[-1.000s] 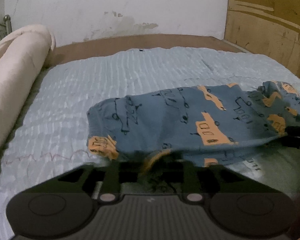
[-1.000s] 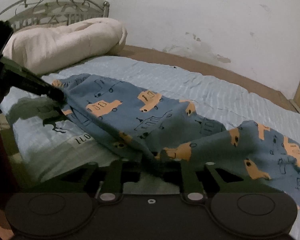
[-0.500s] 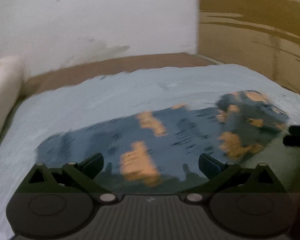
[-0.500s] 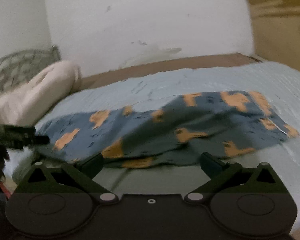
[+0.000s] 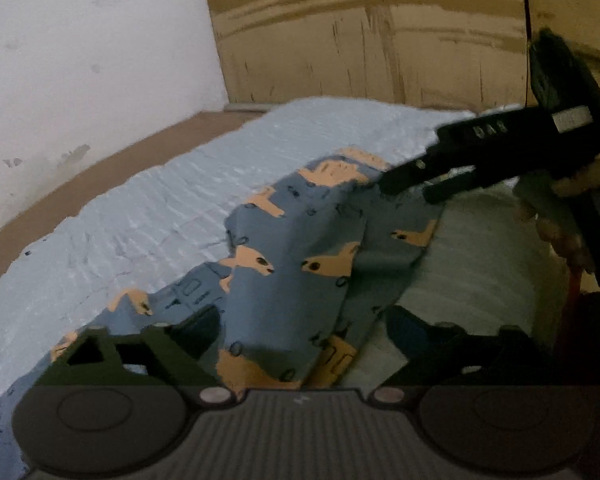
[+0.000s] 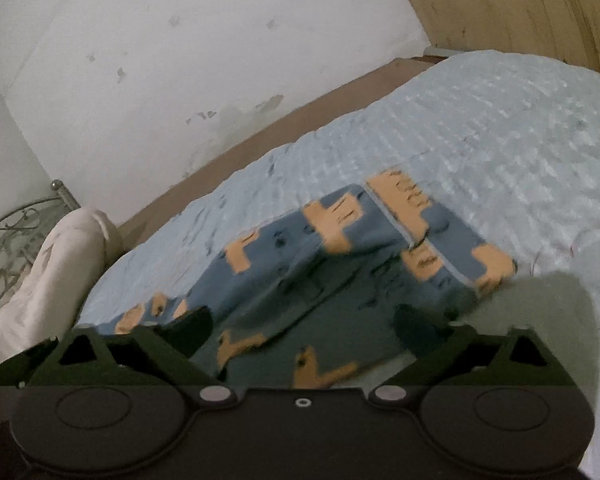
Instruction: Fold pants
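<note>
on the bed, the pants lay in a folded heap on the light blue cover. left tool was spread wide, gripping nothing, fabric between its fingers. right tool was likewise spread and empty, hovering over the pants.

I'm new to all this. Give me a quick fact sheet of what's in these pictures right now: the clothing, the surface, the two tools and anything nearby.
Garment: blue pants with orange car print, lying rumpled on the bed
Surface: pale blue textured bedspread
Left gripper: fingers spread open over the pants, holding nothing
Right gripper: fingers spread open, holding nothing
Nearby: cream rolled blanket by a metal headboard
Backdrop: scuffed white wall
</note>
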{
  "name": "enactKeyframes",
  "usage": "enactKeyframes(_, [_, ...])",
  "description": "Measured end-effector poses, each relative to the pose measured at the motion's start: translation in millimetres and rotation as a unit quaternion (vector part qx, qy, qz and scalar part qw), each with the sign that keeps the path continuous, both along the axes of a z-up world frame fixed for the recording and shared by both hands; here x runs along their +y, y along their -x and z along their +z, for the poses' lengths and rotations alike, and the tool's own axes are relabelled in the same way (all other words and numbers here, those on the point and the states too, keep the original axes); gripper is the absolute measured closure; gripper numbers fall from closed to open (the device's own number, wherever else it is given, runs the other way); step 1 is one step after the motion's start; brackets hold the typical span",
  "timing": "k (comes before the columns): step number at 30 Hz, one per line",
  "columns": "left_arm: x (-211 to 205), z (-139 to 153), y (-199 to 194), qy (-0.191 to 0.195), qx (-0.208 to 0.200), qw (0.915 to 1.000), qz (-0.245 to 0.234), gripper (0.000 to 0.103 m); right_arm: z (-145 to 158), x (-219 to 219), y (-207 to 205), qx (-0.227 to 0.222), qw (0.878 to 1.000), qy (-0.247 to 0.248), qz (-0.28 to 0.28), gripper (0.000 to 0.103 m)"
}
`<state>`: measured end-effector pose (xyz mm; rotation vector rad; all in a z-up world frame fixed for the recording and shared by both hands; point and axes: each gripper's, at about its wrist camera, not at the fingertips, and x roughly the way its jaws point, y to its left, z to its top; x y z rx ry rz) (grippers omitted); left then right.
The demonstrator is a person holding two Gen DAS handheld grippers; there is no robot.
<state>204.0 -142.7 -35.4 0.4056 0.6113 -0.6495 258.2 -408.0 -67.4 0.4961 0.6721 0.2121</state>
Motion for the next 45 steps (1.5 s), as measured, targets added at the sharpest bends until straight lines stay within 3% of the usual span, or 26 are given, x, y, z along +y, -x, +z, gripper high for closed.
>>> enactKeyframes(4, [-6, -7, -16, -0.002, 0.031, 0.9995, 0.006, 0.040, -9, -11, -18, 0.009, 1.000, -0.011, -0.023, 0.023])
enactKeyframes(7, [-10, -12, -24, -0.029, 0.048, 0.9984, 0.009, 0.059, -16, -21, -27, 0.019, 0.999, -0.025, -0.041, 0.029])
enactKeyframes(11, [-9, -16, -27, -0.046, 0.058, 0.9972, 0.001, 0.071, -21, -31, -37, 0.023, 0.997, -0.041, -0.065, 0.042])
enactKeyframes(13, [-9, -16, -27, -0.049, 0.058, 0.9971, 0.008, 0.086, -24, -38, -42, 0.025, 0.995, -0.057, -0.081, 0.045])
enactKeyframes(15, [-7, -13, -29, -0.042, 0.061, 0.9971, 0.017, 0.093, -24, -43, -45, 0.028, 0.993, -0.066, -0.093, 0.049])
enactKeyframes(17, [-4, -10, -31, -0.031, 0.066, 0.9971, 0.024, 0.095, -24, -46, -49, 0.030, 0.992, -0.069, -0.103, 0.056])
enactKeyframes(21, [-2, -5, -24, -0.016, 0.058, 0.9981, 0.011, 0.095, -24, -52, -50, 0.029, 0.989, -0.079, -0.118, 0.060])
enactKeyframes(24, [-6, -6, -20, -0.024, 0.055, 0.9982, -0.007, 0.089, -26, -56, -53, 0.031, 0.988, -0.088, -0.124, 0.060])
enactKeyframes(30, [-17, -11, -18, -0.055, 0.046, 0.9974, -0.004, 0.087, -19, -60, -55, 0.031, 0.988, -0.076, -0.132, 0.087])
enactKeyframes(32, [-20, -10, -12, -0.064, 0.037, 0.9969, -0.026, 0.075, -16, -62, -55, 0.025, 0.988, -0.072, -0.131, 0.092])
enactKeyframes(33, [-22, -10, -8, -0.074, 0.026, 0.9964, -0.033, 0.063, -15, -62, -55, 0.023, 0.989, -0.070, -0.130, 0.093])
enactKeyframes(35, [-27, -13, -5, -0.094, 0.009, 0.9949, -0.036, 0.060, -10, -63, -53, 0.017, 0.990, -0.066, -0.126, 0.096])
enactKeyframes(36, [-28, -14, -6, -0.099, 0.012, 0.9945, -0.033, 0.064, -8, -63, -54, 0.014, 0.990, -0.065, -0.125, 0.097])
enactKeyframes(37, [-28, -16, -8, -0.100, 0.019, 0.9943, -0.030, 0.079, -5, -64, -54, 0.010, 0.990, -0.064, -0.124, 0.097])
enactKeyframes(40, [-28, -17, -13, -0.101, 0.036, 0.9941, -0.017, 0.101, 6, -64, -55, -0.002, 0.992, -0.057, -0.114, 0.098])
enactKeyframes(45, [-14, 1, -13, -0.048, 0.031, 0.9984, 0.000, 0.102, 35, -66, -46, -0.042, 0.993, -0.034, -0.109, 0.098])
